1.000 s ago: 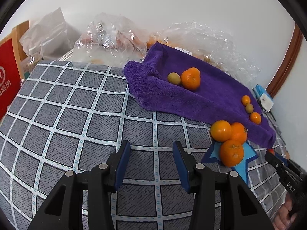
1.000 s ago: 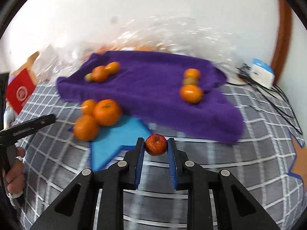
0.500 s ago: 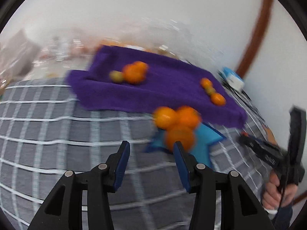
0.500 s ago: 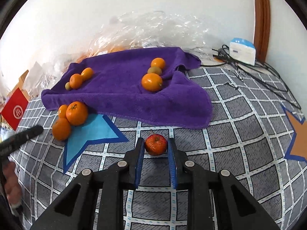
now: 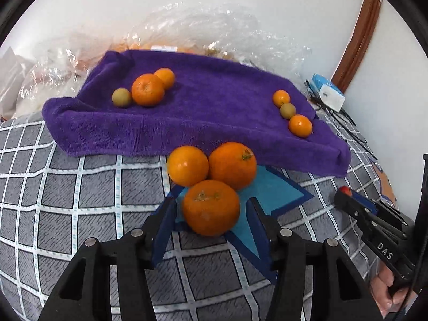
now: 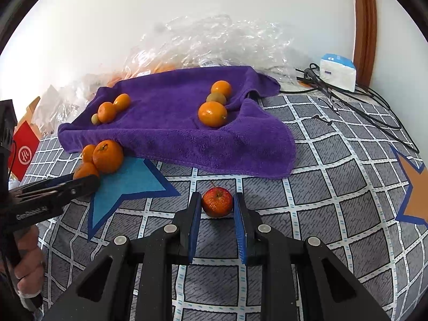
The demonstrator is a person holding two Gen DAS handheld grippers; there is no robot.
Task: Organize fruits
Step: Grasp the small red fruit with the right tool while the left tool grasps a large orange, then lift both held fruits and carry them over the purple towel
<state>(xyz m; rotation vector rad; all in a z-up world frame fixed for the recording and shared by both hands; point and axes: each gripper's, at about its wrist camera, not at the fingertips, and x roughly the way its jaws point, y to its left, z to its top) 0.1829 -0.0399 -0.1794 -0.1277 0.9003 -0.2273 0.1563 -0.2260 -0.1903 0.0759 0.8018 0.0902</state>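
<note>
Left wrist view: my left gripper [image 5: 211, 219] aimed down at nearest round orange mandarin [image 5: 210, 207], front one of three on blue star patch [image 5: 275, 190]. Fruit dead ahead between my pads, gaps both sides; jaws opening, not yet pressing.

Right wrist view: my right gripper [image 6: 217, 207] clamped on small red apple-like fruit [image 6: 217, 202], resting on grey checked cover [image 6: 334, 200]. Purple towel [image 6: 171, 133] beyond tips, ahead-left.

This looks like a room in a home, most likely a bedroom. Under the gripper spreads a soft grey checked bedcover [image 6: 334, 192] with star patches (it puckers like bedding). Ahead lies a purple towel [image 6: 171, 133], crumpled plastic bags [image 6: 214, 42] beyond it against a plain white wall [image 6: 160, 8]. Far right are a wooden door frame [image 6: 362, 21] and tangled cables [image 6: 347, 99].
</note>
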